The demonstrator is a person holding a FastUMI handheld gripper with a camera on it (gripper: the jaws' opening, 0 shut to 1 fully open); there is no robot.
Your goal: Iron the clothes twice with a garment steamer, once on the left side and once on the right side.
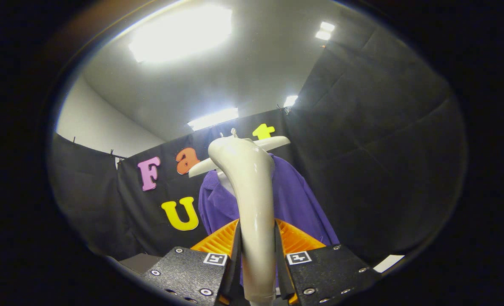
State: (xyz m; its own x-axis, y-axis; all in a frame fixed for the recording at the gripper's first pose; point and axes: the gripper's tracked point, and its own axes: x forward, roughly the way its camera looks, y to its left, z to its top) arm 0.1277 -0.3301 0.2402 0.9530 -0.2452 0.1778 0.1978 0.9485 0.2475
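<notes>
A cream-white garment steamer (252, 187) stands upright between my fingers, its handle rising to a curved head. My gripper (257, 255) is shut on the steamer's handle, both fingers pressing its sides. Beyond the steamer's head hangs a purple garment (296, 199) on a pale hanger (273, 143), its collar open to the left of the steamer. The steamer hides the garment's middle. The steamer's head sits level with the hanger and the garment's collar; whether it touches the cloth I cannot tell.
The booth's black cloth wall (375, 140) stands behind and to the right of the garment. Bright ceiling lights (179, 34) shine above. A grey box edge (139, 261) shows low beside the left finger.
</notes>
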